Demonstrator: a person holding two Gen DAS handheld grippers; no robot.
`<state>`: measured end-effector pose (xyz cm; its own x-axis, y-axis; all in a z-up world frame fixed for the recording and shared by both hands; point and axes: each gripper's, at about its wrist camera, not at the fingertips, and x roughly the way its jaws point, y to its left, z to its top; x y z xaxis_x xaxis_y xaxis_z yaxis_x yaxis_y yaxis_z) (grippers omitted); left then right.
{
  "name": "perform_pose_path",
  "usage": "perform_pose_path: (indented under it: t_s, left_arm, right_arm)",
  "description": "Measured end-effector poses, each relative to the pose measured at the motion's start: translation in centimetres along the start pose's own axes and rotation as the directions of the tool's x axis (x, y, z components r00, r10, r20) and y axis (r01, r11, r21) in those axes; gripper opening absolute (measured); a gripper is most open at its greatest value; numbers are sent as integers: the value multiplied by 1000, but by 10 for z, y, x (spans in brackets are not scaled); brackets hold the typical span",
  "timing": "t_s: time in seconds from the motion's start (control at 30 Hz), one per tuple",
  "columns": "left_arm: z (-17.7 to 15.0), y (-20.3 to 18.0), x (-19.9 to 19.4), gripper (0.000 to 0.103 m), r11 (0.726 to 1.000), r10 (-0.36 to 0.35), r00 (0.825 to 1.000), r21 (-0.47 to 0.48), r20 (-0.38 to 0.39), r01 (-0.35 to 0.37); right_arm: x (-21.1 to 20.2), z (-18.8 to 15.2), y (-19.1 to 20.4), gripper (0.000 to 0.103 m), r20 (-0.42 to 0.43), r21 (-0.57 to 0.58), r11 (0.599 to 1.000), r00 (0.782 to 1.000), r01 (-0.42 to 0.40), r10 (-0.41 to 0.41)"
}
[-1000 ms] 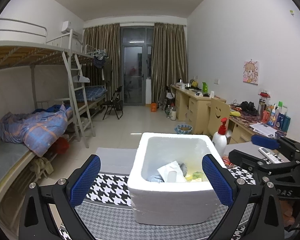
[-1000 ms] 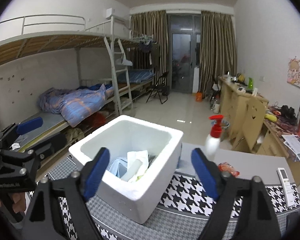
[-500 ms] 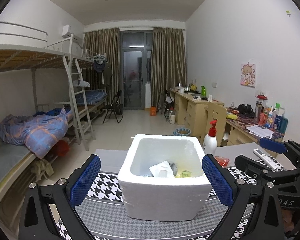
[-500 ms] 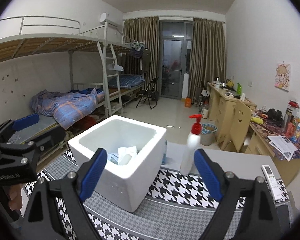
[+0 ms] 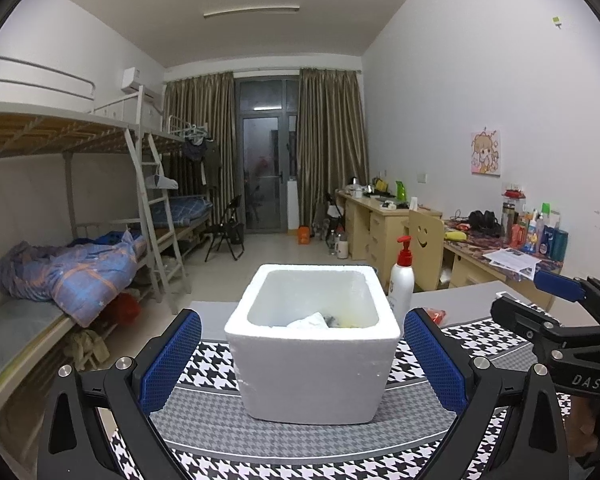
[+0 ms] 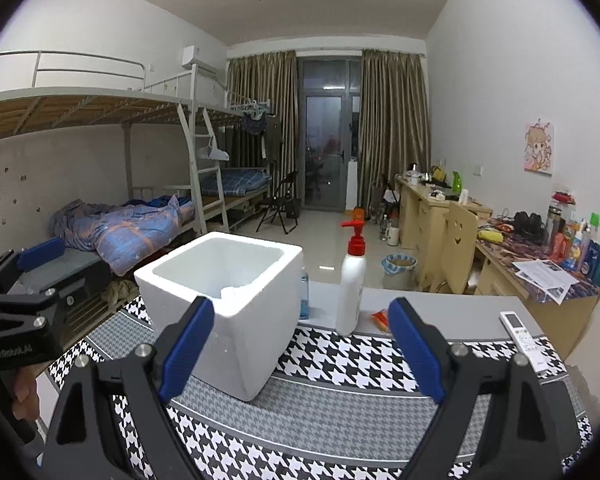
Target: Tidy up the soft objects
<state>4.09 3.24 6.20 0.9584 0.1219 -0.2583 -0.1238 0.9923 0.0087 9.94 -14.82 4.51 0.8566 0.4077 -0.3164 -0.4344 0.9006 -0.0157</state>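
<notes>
Left wrist view: the left gripper (image 5: pixel 302 354) holds its blue-padded jaws spread wide with nothing gripped. Between and just ahead of them a white foam box (image 5: pixel 312 364) stands upright on the houndstooth cloth (image 5: pixel 204 364) that covers the table (image 5: pixel 460 300). Crumpled soft objects (image 5: pixel 312 322), white with a little grey and yellow, lie in the bottom of the box. A pump bottle (image 5: pixel 401 286) with a red top stands just beyond the right jaw, close to the box's far right corner. Right of the jaws, the right gripper (image 5: pixel 556 304) hovers over the table edge.

In the right wrist view, the right gripper (image 6: pixel 300 352) is likewise wide open and empty. The foam box (image 6: pixel 224 308) sits ahead of its left jaw, the pump bottle (image 6: pixel 351 280) ahead between the jaws, and a white remote (image 6: pixel 523 338) lies beyond the right jaw. The left gripper (image 6: pixel 20 276) shows far to the left.
</notes>
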Motion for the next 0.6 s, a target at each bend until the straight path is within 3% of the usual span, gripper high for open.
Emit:
perform_pose_path:
  t_s: [0.6]
  left_arm:
    - [-18, -12, -24, 102, 1000, 3, 999, 23, 48, -4]
  right_arm:
    - [-33, -25, 4, 96, 77, 19, 999, 996, 51, -52]
